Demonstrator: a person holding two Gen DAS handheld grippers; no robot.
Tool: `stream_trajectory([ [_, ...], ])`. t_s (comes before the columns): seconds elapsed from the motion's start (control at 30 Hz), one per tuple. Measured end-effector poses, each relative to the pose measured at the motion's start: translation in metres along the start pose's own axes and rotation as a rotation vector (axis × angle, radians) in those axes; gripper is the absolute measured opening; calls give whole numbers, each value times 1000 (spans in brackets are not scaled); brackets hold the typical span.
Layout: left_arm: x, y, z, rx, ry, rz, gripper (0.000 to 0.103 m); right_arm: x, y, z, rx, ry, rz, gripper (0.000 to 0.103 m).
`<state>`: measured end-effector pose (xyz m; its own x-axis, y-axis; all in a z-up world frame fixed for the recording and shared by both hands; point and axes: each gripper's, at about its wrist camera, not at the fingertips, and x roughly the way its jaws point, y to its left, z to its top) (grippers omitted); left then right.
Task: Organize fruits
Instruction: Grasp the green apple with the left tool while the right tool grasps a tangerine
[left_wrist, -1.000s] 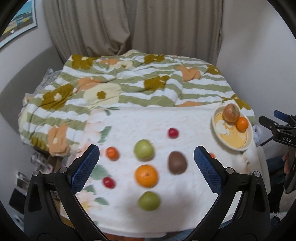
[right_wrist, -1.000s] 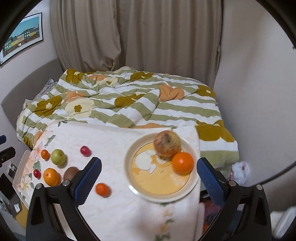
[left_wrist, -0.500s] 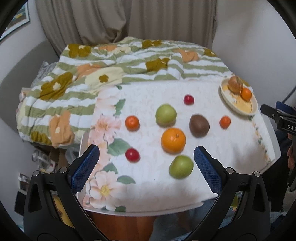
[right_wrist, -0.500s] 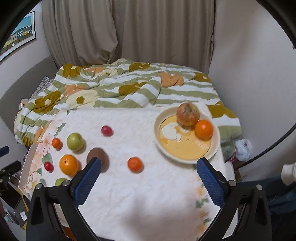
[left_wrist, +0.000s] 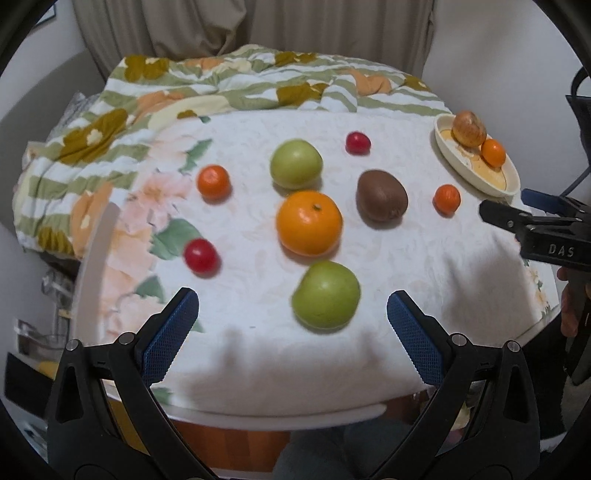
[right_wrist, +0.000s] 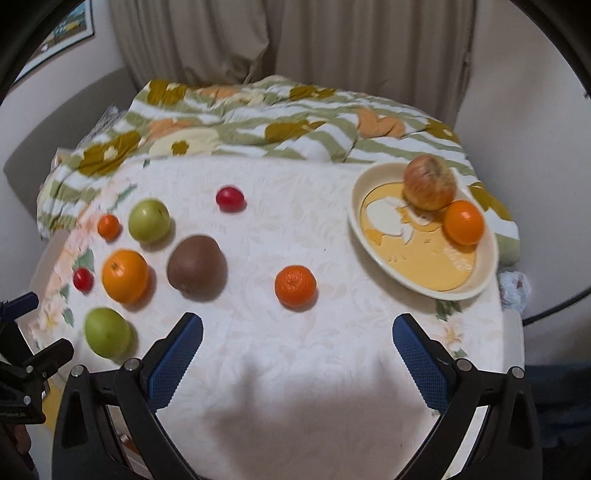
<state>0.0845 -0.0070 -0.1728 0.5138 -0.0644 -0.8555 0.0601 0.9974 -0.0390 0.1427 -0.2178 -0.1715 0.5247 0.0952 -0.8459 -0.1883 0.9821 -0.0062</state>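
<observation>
a bed with a green-striped floral quilt (right_wrist: 258, 122) fills the far side of the scene, and in front of it stands a round table under a white floral tablecloth (right_wrist: 314, 350). at the far right of the cloth sits a cream plate (right_wrist: 476, 280) holding a reddish apple (right_wrist: 430, 182) with a plate orange (right_wrist: 463, 222) touching its near right side. the loose fruit lies spread over the left and middle of the cloth: a large orange (left_wrist: 308, 223) in the middle of the group, a near green apple (left_wrist: 325, 294) just in front of it, a far green apple (left_wrist: 295, 163) just behind it, and a brown kiwi (left_wrist: 381, 200) to its right. smaller pieces sit around them: a right mandarin (right_wrist: 295, 286) between the kiwi and the plate, a left mandarin (left_wrist: 213, 181), a far red fruit (left_wrist: 357, 143) and a near red fruit (left_wrist: 200, 256) at the left. the left gripper (left_wrist: 291, 321) hangs over the near edge with its blue-padded fingers spread wide and holding nothing, the near green apple just beyond them. the right gripper (right_wrist: 297, 343) is likewise wide apart and empty, the right mandarin just beyond its tips.
</observation>
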Motion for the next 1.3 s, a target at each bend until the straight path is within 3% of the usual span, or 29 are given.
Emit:
stream_trajectory([
  [0.27,33,-25,-8,-18,28,39,101,30,-12,-4,-77,36,53,102],
  [0.4,46,-29,-8,-46,57,42,83,41,-17,-2,-94,53,75,102],
  [0.5,54,-28,-9,-55,66,58,77,48,-18,-1,-110,58,86,101],
  [0.53,56,-28,-8,-60,71,59,70,50,-18,0,-118,62,90,98],
  [0.63,58,-26,-8,-73,82,76,62,56,-18,1,-135,73,104,93],
  [0.8,59,-26,-6,-75,88,80,62,62,-16,4,-153,78,121,84],
  [1.1,59,-27,-6,-70,96,92,62,75,-10,8,-193,90,118,55],
  [1.2,59,-27,-5,-68,96,93,62,76,-8,9,-205,88,106,43],
  [1.23,59,-27,-5,-64,97,95,62,76,-7,10,-209,86,111,34],
  [1.3,58,-28,-5,-62,100,98,62,74,-4,11,-223,78,110,33],
])
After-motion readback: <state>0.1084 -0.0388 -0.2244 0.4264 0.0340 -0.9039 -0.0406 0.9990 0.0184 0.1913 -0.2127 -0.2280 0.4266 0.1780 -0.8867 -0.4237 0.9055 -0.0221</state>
